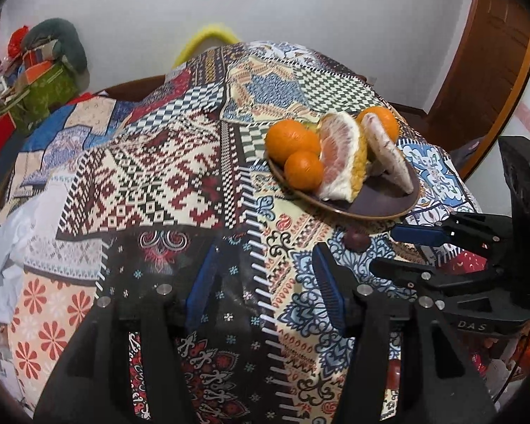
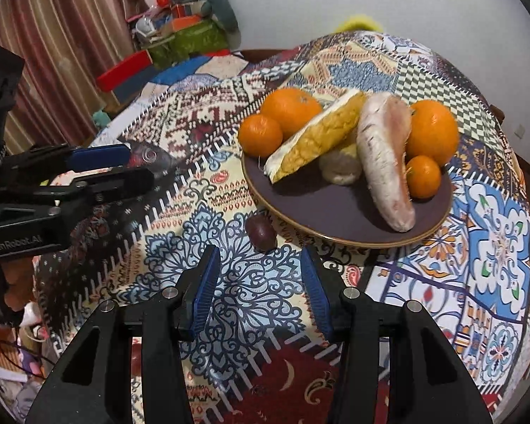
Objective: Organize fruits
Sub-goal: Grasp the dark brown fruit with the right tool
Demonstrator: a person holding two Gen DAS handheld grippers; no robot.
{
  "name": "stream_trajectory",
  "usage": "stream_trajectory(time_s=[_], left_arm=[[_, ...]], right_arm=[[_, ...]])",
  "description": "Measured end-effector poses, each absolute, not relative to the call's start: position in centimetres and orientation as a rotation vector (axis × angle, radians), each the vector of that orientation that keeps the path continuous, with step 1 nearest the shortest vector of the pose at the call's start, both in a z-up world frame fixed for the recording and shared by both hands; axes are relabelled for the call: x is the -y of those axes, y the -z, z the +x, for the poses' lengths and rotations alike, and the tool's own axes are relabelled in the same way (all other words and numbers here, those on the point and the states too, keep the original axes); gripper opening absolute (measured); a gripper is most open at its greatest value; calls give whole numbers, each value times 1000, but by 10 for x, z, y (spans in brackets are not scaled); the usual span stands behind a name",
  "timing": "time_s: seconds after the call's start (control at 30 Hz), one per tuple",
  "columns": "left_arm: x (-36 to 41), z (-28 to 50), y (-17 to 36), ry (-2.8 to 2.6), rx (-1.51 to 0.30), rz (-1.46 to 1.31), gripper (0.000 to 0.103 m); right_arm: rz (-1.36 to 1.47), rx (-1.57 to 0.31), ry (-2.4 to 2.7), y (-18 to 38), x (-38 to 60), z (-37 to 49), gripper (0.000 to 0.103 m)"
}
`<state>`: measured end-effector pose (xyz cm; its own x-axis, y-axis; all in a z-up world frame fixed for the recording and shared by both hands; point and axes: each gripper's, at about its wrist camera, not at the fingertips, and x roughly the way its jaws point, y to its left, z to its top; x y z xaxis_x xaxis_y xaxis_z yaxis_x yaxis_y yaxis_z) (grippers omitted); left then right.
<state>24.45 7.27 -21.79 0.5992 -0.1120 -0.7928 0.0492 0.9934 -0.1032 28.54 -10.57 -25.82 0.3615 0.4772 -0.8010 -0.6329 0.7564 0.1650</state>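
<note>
A brown plate (image 2: pixel 335 212) on the patterned tablecloth holds several oranges (image 2: pixel 291 109), a pomelo wedge (image 2: pixel 318 137) and a peeled pomelo segment (image 2: pixel 385 169). The plate also shows in the left wrist view (image 1: pixel 378 205) with the oranges (image 1: pixel 291 137). A small dark purple fruit (image 2: pixel 261 232) lies on the cloth just in front of the plate, also seen in the left wrist view (image 1: pixel 356 240). My right gripper (image 2: pixel 259 293) is open and empty, just short of that fruit. My left gripper (image 1: pixel 265 282) is open and empty, over bare cloth left of the plate.
The right gripper shows at the right edge of the left wrist view (image 1: pixel 441 251); the left gripper shows at the left of the right wrist view (image 2: pixel 99 169). Cluttered boxes and bags (image 2: pixel 183 31) stand beyond the table's far left. A wooden door (image 1: pixel 484 63) is at the right.
</note>
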Motion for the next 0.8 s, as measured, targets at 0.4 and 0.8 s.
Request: stream_trajectory(time_s=[0.4,0.8], left_arm=[[-73,245,230,92,-941,-79,56],[-64,230,223,96,-943,-85,56]], right_arm=[[-194,-999,-727,273,92,304,22],[-211,-979,-744,267,87,294,17]])
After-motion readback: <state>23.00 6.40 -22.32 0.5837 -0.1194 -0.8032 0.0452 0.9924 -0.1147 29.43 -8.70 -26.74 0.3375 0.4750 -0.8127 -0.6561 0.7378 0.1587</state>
